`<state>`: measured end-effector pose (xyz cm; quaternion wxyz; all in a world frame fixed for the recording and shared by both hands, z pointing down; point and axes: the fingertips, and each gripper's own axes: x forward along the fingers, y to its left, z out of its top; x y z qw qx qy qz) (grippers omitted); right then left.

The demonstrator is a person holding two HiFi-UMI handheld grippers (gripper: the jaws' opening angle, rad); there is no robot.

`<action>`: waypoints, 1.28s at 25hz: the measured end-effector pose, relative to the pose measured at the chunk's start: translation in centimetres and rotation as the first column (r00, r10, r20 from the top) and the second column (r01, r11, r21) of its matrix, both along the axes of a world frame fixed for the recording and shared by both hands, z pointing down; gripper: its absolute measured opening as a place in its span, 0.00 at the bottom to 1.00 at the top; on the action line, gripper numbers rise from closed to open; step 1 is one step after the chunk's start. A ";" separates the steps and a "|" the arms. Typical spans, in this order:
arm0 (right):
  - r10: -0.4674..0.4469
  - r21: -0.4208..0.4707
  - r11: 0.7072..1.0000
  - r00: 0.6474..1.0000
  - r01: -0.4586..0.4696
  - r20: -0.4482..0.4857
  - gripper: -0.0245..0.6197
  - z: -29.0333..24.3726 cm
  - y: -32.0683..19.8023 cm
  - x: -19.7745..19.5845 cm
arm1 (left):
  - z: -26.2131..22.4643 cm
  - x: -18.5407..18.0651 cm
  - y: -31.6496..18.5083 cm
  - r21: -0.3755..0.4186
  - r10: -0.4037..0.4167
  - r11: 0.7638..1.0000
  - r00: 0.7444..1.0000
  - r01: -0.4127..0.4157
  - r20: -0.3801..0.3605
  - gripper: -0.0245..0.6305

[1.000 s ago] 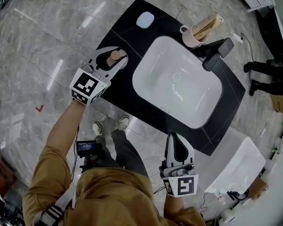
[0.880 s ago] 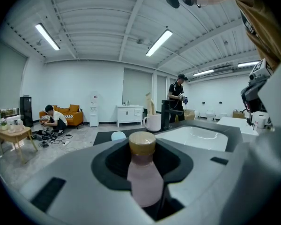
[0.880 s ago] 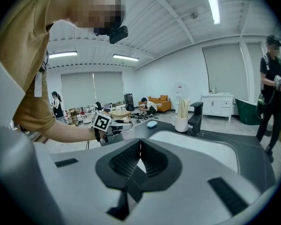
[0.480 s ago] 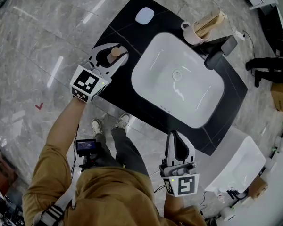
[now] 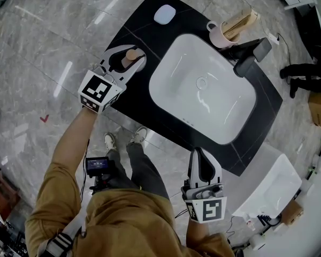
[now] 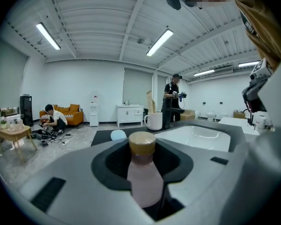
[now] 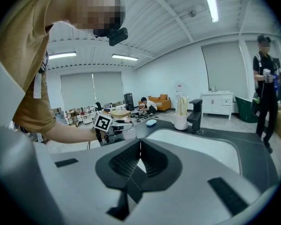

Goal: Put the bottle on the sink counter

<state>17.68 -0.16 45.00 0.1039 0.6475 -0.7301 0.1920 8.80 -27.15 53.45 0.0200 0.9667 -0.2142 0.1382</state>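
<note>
Little has been moved since the earlier frames: the left gripper [image 5: 130, 56] is kept with its load at the same spot left of the basin [image 5: 203, 108], and only a slight upward shift of the whole head view is seen. The black sink counter [image 5: 139, 103] is laid around the white basin. The right gripper [image 5: 199, 155] is held nearer the person than the basin, off the counter's near edge, with its jaws brought together and nothing between them. A dark faucet [image 5: 249, 58] is mounted at the basin's far-right side, and a pale mug [image 5: 218, 37] is set just beside it. The pink bottle [image 6: 141, 175], capped in tan, is clasped upright between the left gripper's widely spread jaws, over the counter left of the basin; whether its base is resting there cannot be told. A pale rounded object [image 5: 165, 14] is lying beyond the basin's far-left corner.
</note>
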 end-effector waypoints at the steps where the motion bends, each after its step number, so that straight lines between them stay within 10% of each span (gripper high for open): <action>1: -0.001 -0.001 1.000 1.000 0.001 0.001 0.05 0.1 0.0 0.0 | 0.0 0.0 -0.1 0.000 0.000 1.000 1.000 0.000 -0.001 0.23; 32: -0.048 0.032 0.998 0.999 0.048 0.005 0.05 -0.8 -1.4 -1.1 | 0.3 0.5 -0.2 0.016 0.009 1.000 1.000 -0.009 0.002 0.23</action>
